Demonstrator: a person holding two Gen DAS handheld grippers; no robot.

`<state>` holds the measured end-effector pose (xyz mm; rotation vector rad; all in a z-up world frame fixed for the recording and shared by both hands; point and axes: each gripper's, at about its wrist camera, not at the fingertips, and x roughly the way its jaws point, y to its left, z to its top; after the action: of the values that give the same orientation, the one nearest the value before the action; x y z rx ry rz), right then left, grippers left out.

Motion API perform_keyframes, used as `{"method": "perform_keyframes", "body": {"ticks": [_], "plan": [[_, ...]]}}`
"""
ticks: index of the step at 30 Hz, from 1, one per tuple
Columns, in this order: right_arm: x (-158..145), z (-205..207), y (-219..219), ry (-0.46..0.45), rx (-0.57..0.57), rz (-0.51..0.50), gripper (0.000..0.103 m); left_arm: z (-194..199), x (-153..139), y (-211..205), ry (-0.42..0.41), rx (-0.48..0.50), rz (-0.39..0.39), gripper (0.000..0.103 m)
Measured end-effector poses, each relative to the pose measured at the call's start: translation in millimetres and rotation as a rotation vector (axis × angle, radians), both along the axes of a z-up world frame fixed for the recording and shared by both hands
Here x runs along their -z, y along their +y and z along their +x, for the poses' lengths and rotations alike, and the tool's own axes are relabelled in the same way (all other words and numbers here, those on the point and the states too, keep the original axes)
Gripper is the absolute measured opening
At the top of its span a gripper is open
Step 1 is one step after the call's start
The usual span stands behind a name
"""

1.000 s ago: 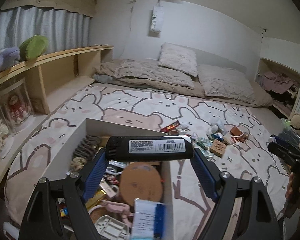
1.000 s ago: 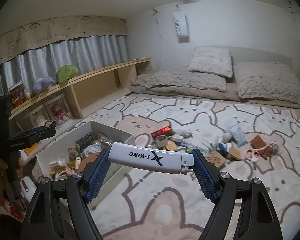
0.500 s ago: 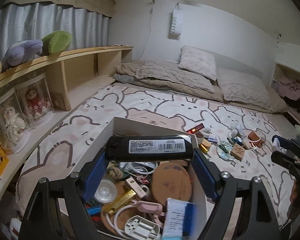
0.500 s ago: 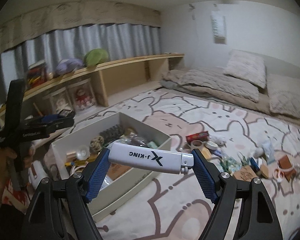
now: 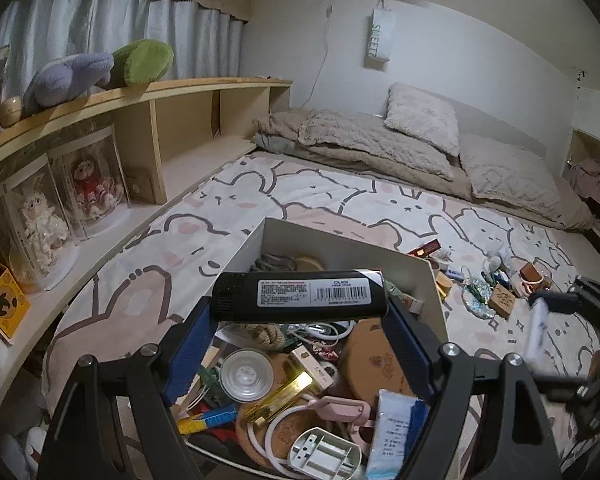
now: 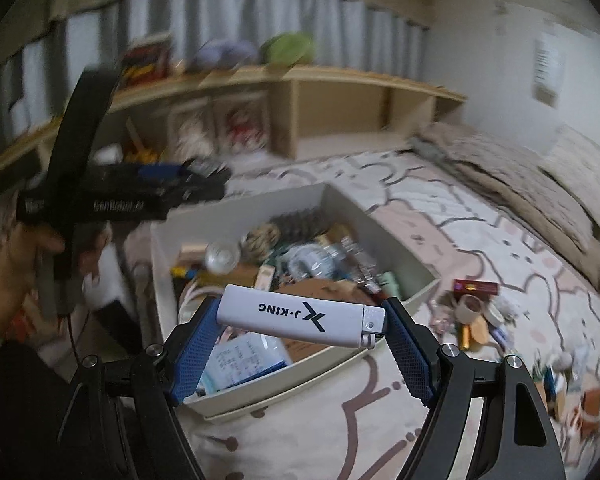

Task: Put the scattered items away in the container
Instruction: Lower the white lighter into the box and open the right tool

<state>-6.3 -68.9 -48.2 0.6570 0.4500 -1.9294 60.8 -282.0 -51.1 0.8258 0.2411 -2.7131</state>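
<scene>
My left gripper is shut on a black lighter, held lengthwise between the blue pads, above the white box. The box is crammed with small items. My right gripper is shut on a white J-KING lighter, held the same way, over the near edge of the box. A hand holds the left gripper at the left of the blurred right wrist view. More scattered items lie on the bear-print bedspread right of the box.
A wooden shelf runs along the left, with plush toys on top and cased dolls below. Pillows and a folded blanket lie at the far end. The bedspread lies bare in front of the box.
Both views have swung left toward the box. The box now lies right under the left gripper, and the right gripper has come up to its near edge. Both lighters stay gripped.
</scene>
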Motion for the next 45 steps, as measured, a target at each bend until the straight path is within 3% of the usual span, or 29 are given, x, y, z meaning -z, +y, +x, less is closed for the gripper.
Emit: {"method": "perform_keyframes", "body": {"ticks": [7,14,29,35,37,38,45], "plan": [[32.5,5.9,-33.0,0.036,-0.117,0.191,0.081,-0.6,6.9,-15.5,-0.044,-0.042,0.038,0.083],[47.5,8.6,-49.9,0.054,-0.193,0.251,0.081,-4.0,15.0,-26.9,-0.091,-0.067,0.086,0.083],[62.1,14.9,-70.4,0.029,-0.351,0.398,0.081,-13.3,35.4,-22.7,-0.213,-0.044,0.065,0.083],[63.6,14.3,-68.7,-0.011,-0.354,0.386,0.082,-15.3,42.2,-24.6,-0.252,-0.041,0.068,0.083],[62.5,12.6,-66.9,-0.030,-0.343,0.364,0.101,-15.7,44.3,-26.1,-0.267,-0.042,0.070,0.083],[61.5,11.8,-65.5,-0.037,-0.338,0.351,0.103,-15.7,45.1,-26.7,-0.276,-0.038,0.072,0.083],[54.8,7.4,-56.8,-0.064,-0.293,0.295,0.103,-13.9,48.8,-25.1,-0.340,-0.010,0.025,0.083]]}}
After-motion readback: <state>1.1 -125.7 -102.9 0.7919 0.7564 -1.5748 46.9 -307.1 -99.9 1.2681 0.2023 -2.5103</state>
